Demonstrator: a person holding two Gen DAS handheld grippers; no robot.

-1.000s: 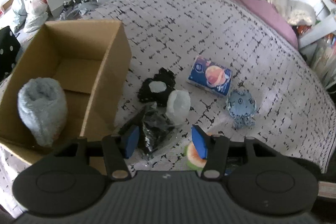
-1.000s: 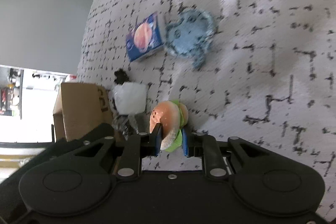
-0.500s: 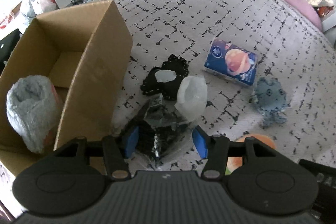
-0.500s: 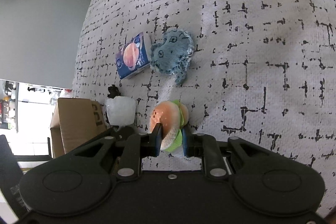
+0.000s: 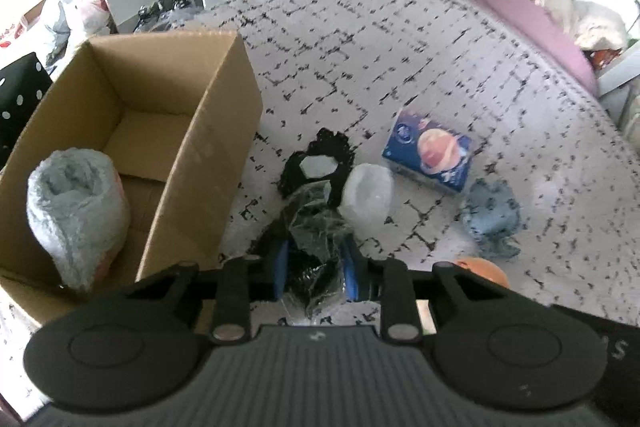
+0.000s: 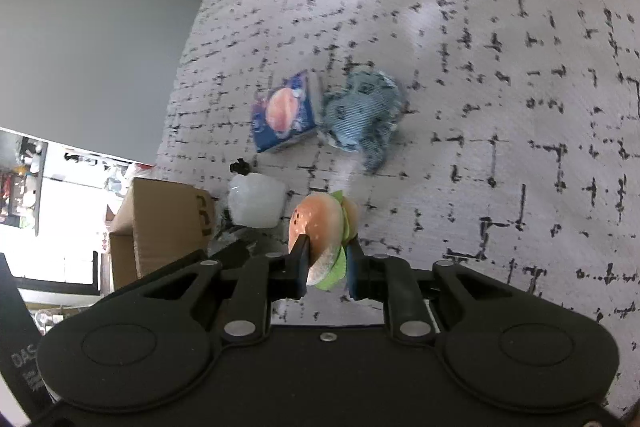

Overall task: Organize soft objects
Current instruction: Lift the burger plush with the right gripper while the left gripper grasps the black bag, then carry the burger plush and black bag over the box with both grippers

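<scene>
A black soft item in a clear plastic bag lies on the patterned bedspread beside the cardboard box. My left gripper is closing its jaws on that bag, and the blue pads press its sides. My right gripper is shut on a plush burger, held just above the bedspread; its bun also shows in the left wrist view as the burger. A grey fluffy roll stands inside the box.
Beyond the bag lie a black lace scrunchie, a white squishy lump, a blue tissue pack and a blue fabric toy. A pink pillow and clutter line the bed's far edge.
The left gripper's jaws have come together from wide apart onto the black bagged item. The right gripper still holds the burger, and its view has swung slightly.
</scene>
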